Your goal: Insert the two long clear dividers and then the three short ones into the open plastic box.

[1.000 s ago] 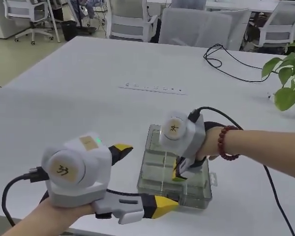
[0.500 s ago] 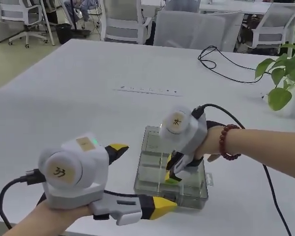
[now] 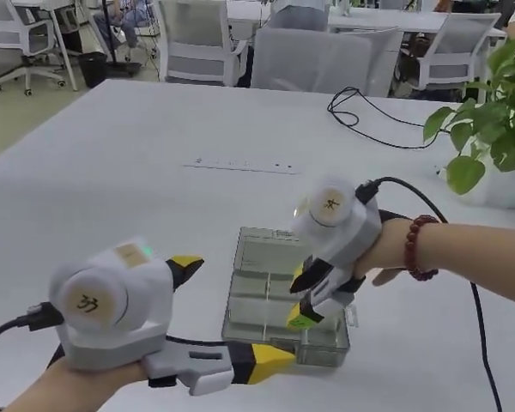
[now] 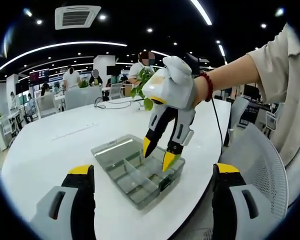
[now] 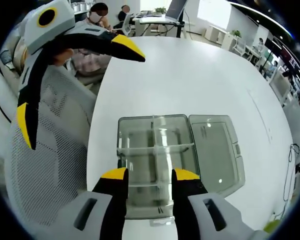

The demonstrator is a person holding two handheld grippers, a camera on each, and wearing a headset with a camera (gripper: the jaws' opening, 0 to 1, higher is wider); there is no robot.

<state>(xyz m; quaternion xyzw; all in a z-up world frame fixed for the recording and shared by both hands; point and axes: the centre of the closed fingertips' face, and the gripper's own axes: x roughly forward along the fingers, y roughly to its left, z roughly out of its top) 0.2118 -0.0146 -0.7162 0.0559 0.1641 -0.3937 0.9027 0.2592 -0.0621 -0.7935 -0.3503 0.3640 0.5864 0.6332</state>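
Over plastic box (image 3: 256, 311) | right gripper (image 3: 297, 298), fingers (image 3: 301, 319) apart | left gripper (image 3: 232, 311) wide

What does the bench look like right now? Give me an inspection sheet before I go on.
Surface: white table, flush socket strip.
Job's things: plastic box, lid open flat; clear dividers crossing inside, count unclear.
Clutter: leafy plant at the right edge.
Grippers: left gripper fingers wide open, facing the box; right gripper open, above the box.
Cables: black cable looped on the far side of the table; gripper leads.
Surroundings: office chairs, people at far desks.
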